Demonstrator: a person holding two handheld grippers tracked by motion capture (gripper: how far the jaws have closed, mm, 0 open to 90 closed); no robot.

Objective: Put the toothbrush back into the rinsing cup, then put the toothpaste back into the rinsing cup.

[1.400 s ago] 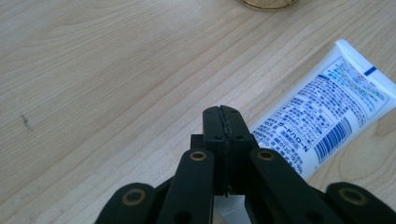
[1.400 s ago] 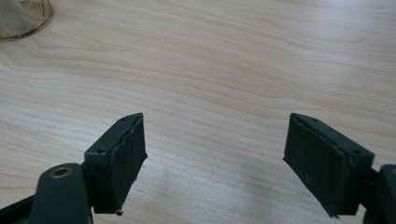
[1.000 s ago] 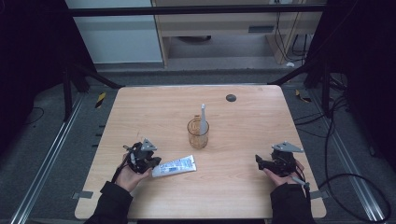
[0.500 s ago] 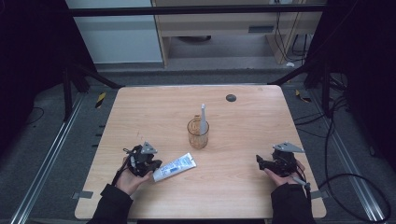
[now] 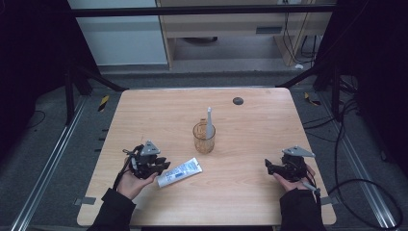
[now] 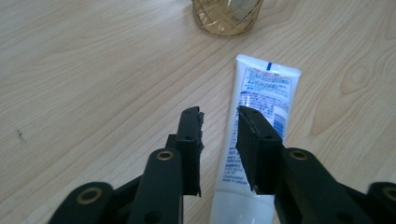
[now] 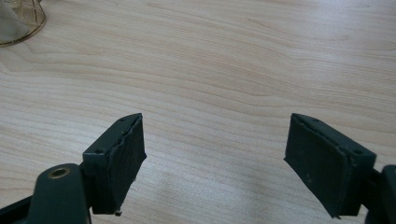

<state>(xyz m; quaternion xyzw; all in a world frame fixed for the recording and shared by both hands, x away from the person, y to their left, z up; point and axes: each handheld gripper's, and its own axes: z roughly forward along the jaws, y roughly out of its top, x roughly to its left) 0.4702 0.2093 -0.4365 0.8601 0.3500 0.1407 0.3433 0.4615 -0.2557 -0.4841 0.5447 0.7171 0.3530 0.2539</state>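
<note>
The left gripper (image 6: 219, 119), jaws just opening, hovers over a toothpaste tube (image 6: 254, 140) lying flat on the tabletop (image 5: 250, 192); closing off-centre could push it aside. The right gripper (image 7: 215, 158) rests open.

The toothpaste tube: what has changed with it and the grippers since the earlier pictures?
The left gripper has just been opening its jaws and has let go of the toothpaste tube, which lies flat on the table, partly under one jaw. The right gripper, open, and the glass cup stayed put.
</note>
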